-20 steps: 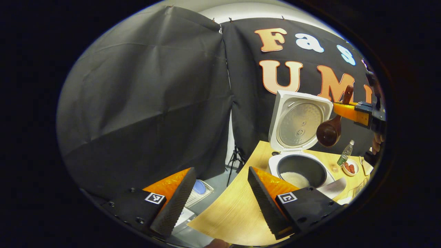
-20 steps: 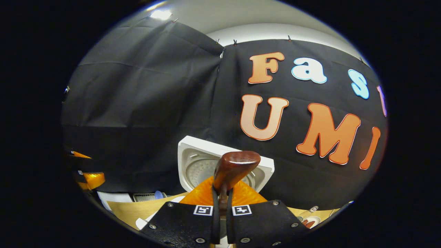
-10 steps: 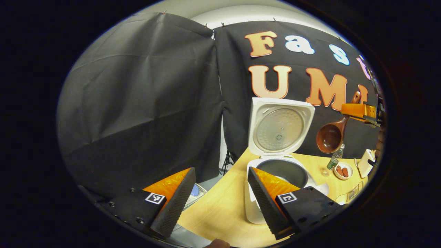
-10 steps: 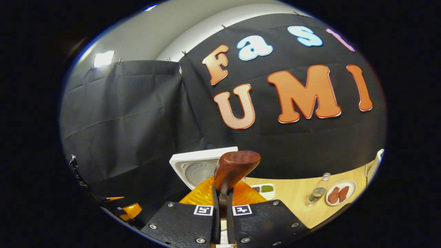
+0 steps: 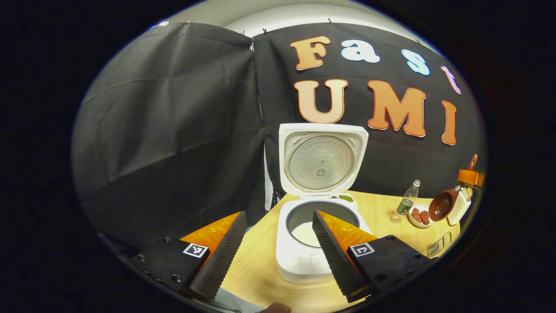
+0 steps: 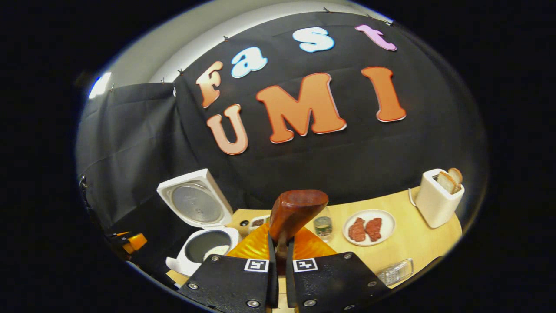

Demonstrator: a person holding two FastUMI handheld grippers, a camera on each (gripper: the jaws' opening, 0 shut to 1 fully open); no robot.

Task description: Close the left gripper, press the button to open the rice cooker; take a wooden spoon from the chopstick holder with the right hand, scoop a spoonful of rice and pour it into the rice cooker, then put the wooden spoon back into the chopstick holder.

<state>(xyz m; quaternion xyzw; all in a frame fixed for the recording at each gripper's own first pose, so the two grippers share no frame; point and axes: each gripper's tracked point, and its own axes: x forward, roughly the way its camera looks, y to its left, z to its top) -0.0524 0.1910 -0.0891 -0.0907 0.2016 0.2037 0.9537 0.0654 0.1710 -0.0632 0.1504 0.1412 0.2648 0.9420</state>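
Rice cooker point(image 5: 319, 226) lid up with rice in the pot, wooden spoon point(image 6: 292, 216) pinched in right gripper point(image 6: 278, 261) far right beside the toaster point(image 6: 438, 198), left gripper point(image 5: 276, 252) spread wide and empty, only the return to chopstick holder apparently left.

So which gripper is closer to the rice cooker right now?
Left. The left gripper hovers open just in front of the open rice cooker. The right gripper holds the wooden spoon far off to the side, past the plate.
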